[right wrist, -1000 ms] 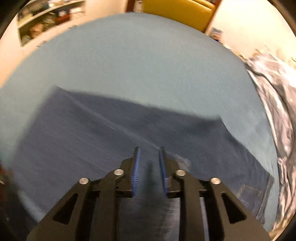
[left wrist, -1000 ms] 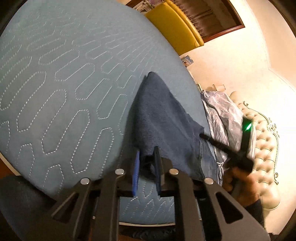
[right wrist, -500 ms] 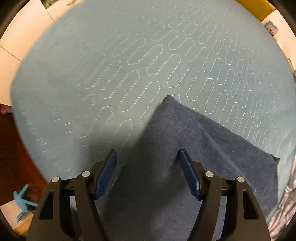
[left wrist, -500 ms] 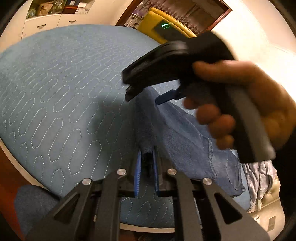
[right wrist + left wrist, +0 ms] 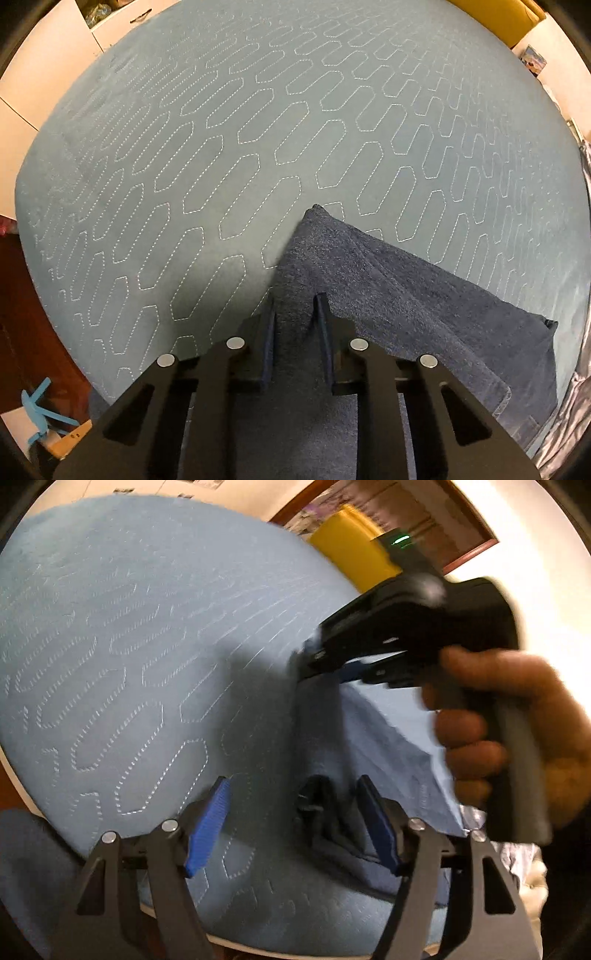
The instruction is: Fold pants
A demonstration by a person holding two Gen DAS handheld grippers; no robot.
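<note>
The quilted blue bed cover [image 5: 258,129] fills most of both views, and its far and left stretches lie bare around the folded blue pants [image 5: 406,314]. The pants rest on the near right part of the bed, one folded corner pointing toward the middle and the rest running off toward the right edge, where a crumpled silvery sheet [image 5: 576,406] is cut off by the frame. In the left wrist view the whole scene is smeared by motion, so the stitching and the cloth's folds are hard to read, and the person's right hand [image 5: 517,738] with its black tool body hides much of the pants' far side.

The left gripper [image 5: 295,823] stands with its blue pads wide apart near the bed's near edge; a bunched dark fold lies between them, closer to the right pad, and whether either pad touches it cannot be told. Half a second ago these pads were pinched together on the cloth. The right gripper [image 5: 295,325] is clamped on a raised ridge of the pants behind the pointed corner, whereas half a second ago its fingers were spread wide over the fabric.

A yellow chair [image 5: 351,557] stands beyond the far edge.
</note>
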